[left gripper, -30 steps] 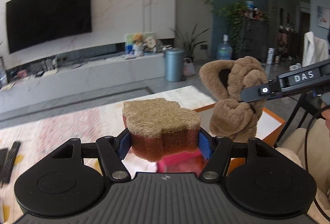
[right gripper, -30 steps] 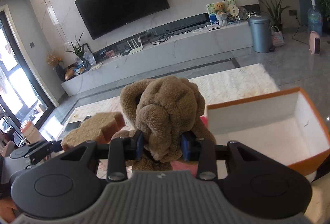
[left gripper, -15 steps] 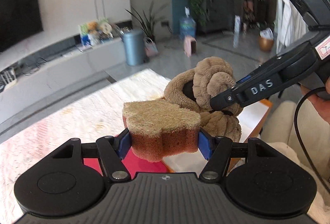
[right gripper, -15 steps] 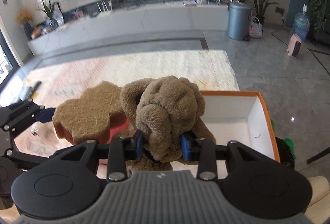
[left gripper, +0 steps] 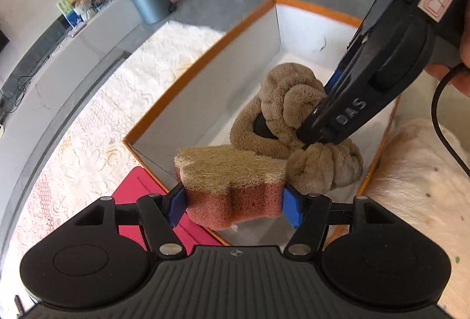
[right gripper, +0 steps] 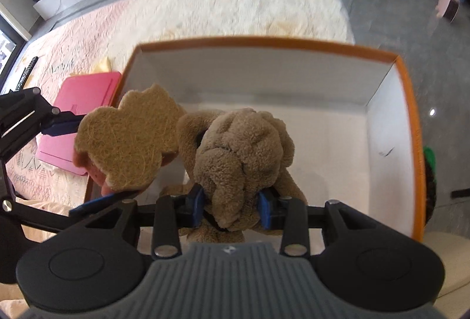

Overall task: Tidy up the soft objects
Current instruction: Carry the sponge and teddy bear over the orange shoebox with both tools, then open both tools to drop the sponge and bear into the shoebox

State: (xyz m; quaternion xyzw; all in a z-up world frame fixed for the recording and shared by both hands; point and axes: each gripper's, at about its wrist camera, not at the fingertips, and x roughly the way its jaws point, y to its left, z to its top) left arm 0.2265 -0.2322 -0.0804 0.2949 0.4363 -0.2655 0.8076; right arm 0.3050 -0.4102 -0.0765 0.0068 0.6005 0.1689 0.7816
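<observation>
Both hands have dropped over the orange-rimmed white box (right gripper: pixel 408 101); left gripper (left gripper: pixel 233 200) clamps the tan-topped red sponge (left gripper: pixel 232 183), right gripper (right gripper: pixel 232 205) squeezes the brown plush toy (right gripper: pixel 241 151). Neither released yet.

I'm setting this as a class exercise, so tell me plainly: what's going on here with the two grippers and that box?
A person holds a gripper in each hand over an open orange-rimmed box. The left gripper is clamped on a sponge above the box's near corner. The right gripper is clamped on a brown plush toy over the white inside of the box. Nothing lies loose in the box yet.
</observation>
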